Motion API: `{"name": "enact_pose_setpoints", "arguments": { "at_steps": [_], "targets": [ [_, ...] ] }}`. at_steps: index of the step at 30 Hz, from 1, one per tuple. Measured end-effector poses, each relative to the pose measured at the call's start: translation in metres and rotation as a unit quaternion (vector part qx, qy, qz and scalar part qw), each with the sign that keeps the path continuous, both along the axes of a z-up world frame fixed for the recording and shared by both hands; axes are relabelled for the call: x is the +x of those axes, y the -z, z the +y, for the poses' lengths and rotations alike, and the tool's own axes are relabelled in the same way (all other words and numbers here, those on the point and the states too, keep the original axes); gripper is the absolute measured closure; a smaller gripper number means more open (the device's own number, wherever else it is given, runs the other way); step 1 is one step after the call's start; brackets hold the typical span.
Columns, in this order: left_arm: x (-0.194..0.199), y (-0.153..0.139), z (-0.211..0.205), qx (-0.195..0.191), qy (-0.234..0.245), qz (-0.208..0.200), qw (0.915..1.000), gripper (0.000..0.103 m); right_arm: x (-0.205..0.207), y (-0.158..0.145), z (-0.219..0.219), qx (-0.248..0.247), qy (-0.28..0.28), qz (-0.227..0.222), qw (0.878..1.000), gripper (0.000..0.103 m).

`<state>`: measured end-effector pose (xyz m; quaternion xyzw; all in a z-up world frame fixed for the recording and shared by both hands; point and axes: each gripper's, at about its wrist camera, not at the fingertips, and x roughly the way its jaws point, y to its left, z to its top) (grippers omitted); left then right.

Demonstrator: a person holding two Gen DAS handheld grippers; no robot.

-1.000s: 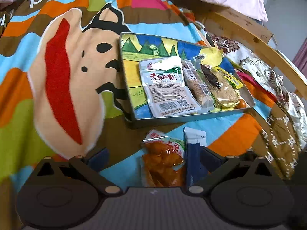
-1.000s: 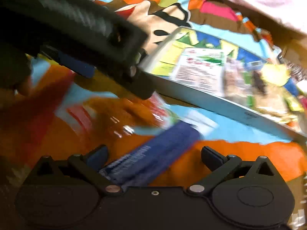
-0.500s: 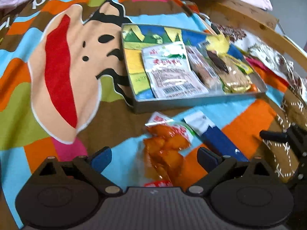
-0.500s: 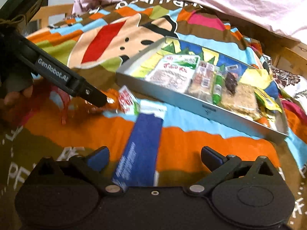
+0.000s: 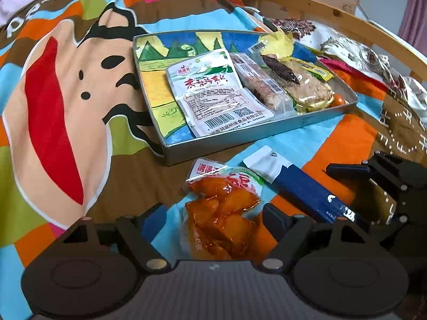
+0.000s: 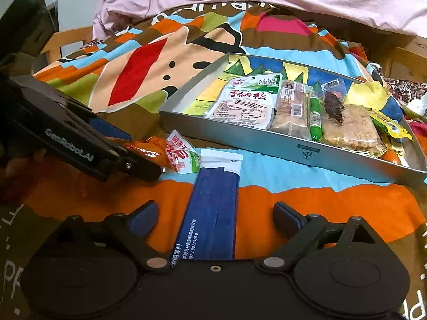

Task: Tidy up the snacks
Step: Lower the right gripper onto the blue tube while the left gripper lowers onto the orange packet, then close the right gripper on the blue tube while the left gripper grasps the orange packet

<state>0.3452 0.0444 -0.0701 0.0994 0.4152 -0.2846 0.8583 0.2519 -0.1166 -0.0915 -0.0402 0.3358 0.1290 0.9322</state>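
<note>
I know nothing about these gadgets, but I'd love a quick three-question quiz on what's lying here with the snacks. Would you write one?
1. True or false: the orange snack pouch already lies inside the metal tray.
2. Which packet lies between the jaws of the right gripper? A) the blue packet B) the green stick C) the white packet
3. Fill in: the tray rests on a colourful cartoon ____.

Key
1. False: it lies on the blanket in front of the tray, between the jaws of the left gripper.
2. A; the jaws have just been closing but do not press on it.
3. Blanket.
</note>
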Motion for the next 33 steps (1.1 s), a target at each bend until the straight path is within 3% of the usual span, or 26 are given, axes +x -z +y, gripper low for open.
{"name": "enact_pose_setpoints", "arguments": {
  "at_steps": [6, 9, 12, 15, 21, 24, 26, 33],
  "targets": [
    [-0.003, -0.002, -0.005, 0.017, 0.018, -0.002, 0.9997, 0.042, -0.004, -0.001, -0.001, 0.005, 0.003, -0.009, 1.0, 0.033],
    [-0.009, -0.001, -0.012, 0.034, 0.013, -0.015, 0.9992, 0.043, -0.006, -0.002, -0.005, 0.016, 0.011, -0.004, 1.0, 0.044],
    [-0.012, -0.003, -0.013, 0.025, -0.013, -0.006, 0.9996, 0.043, -0.009, -0.006, -0.01, 0.025, 0.013, -0.004, 1.0, 0.057],
    [-0.018, -0.007, -0.015, 0.014, -0.047, 0.01, 0.9987, 0.043, -0.013, -0.011, -0.011, 0.02, 0.01, -0.01, 1.0, 0.063],
    [-0.03, -0.009, -0.018, 0.008, -0.093, 0.025, 0.9953, 0.043, -0.015, -0.01, -0.011, 0.011, -0.004, -0.011, 1.0, 0.06],
    [-0.028, -0.006, -0.02, 0.017, -0.093, 0.025, 0.9952, 0.042, -0.008, -0.006, -0.022, 0.045, -0.004, 0.009, 0.999, 0.052],
    [-0.028, -0.006, -0.02, 0.013, -0.096, 0.026, 0.995, 0.041, -0.006, -0.007, -0.027, 0.058, -0.002, 0.014, 0.998, 0.052],
    [-0.037, -0.006, -0.022, 0.025, -0.099, 0.012, 0.9947, 0.043, -0.021, -0.01, -0.011, 0.005, -0.043, -0.015, 0.999, 0.051]
  ]
}}
